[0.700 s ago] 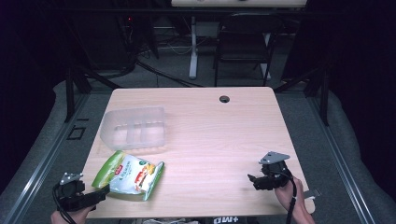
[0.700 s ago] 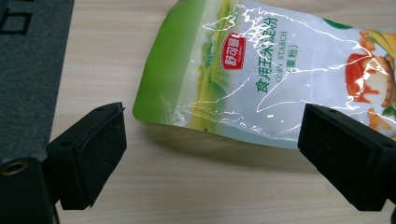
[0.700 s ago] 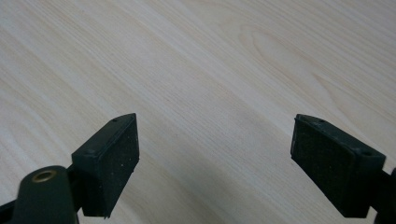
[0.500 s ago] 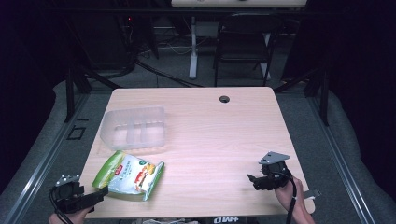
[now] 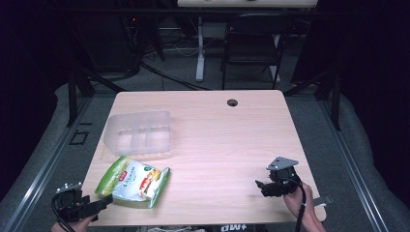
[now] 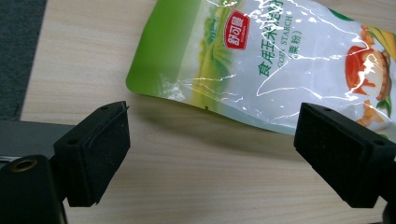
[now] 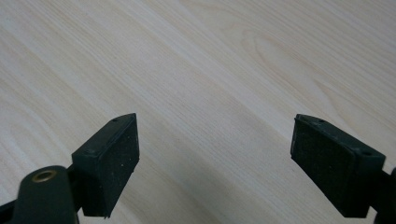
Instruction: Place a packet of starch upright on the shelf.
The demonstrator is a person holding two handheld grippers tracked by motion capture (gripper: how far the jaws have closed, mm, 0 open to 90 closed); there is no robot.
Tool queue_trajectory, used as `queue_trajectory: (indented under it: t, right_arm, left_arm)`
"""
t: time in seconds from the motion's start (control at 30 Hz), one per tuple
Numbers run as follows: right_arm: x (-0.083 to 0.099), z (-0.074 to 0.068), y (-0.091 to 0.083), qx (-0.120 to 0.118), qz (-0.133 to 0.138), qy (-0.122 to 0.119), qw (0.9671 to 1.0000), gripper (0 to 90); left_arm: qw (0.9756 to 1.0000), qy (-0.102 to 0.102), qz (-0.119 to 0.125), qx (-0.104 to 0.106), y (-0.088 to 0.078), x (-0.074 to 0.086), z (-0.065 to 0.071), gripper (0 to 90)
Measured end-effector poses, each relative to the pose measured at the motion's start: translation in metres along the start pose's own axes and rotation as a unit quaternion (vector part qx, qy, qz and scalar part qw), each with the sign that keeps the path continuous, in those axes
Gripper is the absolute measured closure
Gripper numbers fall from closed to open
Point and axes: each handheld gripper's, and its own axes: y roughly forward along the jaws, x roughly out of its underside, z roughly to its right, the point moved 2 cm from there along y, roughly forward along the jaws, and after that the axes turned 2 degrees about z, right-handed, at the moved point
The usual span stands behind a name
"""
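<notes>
A green and white corn starch pouch point(image 5: 134, 181) lies flat near the table's front left corner. My left gripper point(image 5: 104, 201) sits just off that corner, open, its jaws wide apart and pointing at the pouch's near edge. In the left gripper view the pouch point(image 6: 275, 60) lies just beyond the open gripper point(image 6: 212, 158), apart from both jaws. A clear plastic container point(image 5: 139, 134) stands behind the pouch. At the front right, my right gripper point(image 5: 263, 186) hovers open over bare wood. In the right gripper view, nothing lies between the right gripper's point(image 7: 233, 163) jaws.
The light wooden table point(image 5: 227, 140) has a round cable hole point(image 5: 232, 102) near its far edge. A dark chair point(image 5: 251, 43) and a white desk leg point(image 5: 199, 48) stand beyond the table. Grey floor lies off the table's left edge point(image 6: 18, 51).
My left gripper has slid back and down toward the table's front left corner, away from the pouch. The right gripper has barely moved.
</notes>
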Motion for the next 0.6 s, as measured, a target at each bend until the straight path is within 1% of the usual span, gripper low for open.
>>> queue_trajectory:
  t: [0.03,0.1,0.13,0.2,0.23,0.4,0.43,0.47,0.5,0.6]
  right_arm:
    - [0.0,0.0,0.0,0.0,0.0,0.0,1.0,14.8]
    - [0.0,0.0,0.0,0.0,0.002,0.001,1.0,14.8]
    - [0.0,0.0,0.0,0.0,0.002,0.001,1.0,14.8]
    - [0.0,-0.001,0.0,0.001,0.002,0.001,1.0,14.8]
    - [0.0,-0.001,0.0,0.0,0.002,0.001,1.0,14.8]
    - [0.0,0.0,0.0,0.0,-0.001,-0.002,1.0,14.8]
    - [0.0,-0.001,0.0,-0.001,-0.001,-0.002,1.0,14.8]
    - [0.0,-0.001,0.0,0.0,-0.001,-0.002,1.0,14.8]
    - [0.0,-0.001,0.0,0.0,0.0,-0.002,1.0,14.8]
    - [0.0,0.0,0.0,-0.002,0.001,-0.001,1.0,14.8]
  left_arm:
    - [1.0,-0.003,0.002,0.001,0.001,0.0,0.0,11.3]
    - [1.0,-0.001,0.0,0.005,0.003,0.001,0.0,11.8]
    - [0.9999,-0.003,-0.008,0.01,0.003,0.001,0.0,12.2]
    - [0.9999,-0.007,-0.007,0.013,0.005,0.001,0.001,13.0]
    - [0.9998,-0.007,-0.008,0.018,0.007,0.001,0.001,14.0]
    - [0.999,-0.013,-0.027,0.035,0.016,0.0,0.004,14.6]
    - [0.9988,-0.015,-0.029,0.036,0.018,0.0,0.005,14.6]
    - [0.9987,-0.009,-0.034,0.037,0.019,-0.001,0.005,14.6]
    - [0.9987,-0.014,-0.031,0.038,0.021,-0.002,0.006,14.6]
    - [0.9985,-0.013,-0.034,0.04,0.023,-0.003,0.006,14.8]
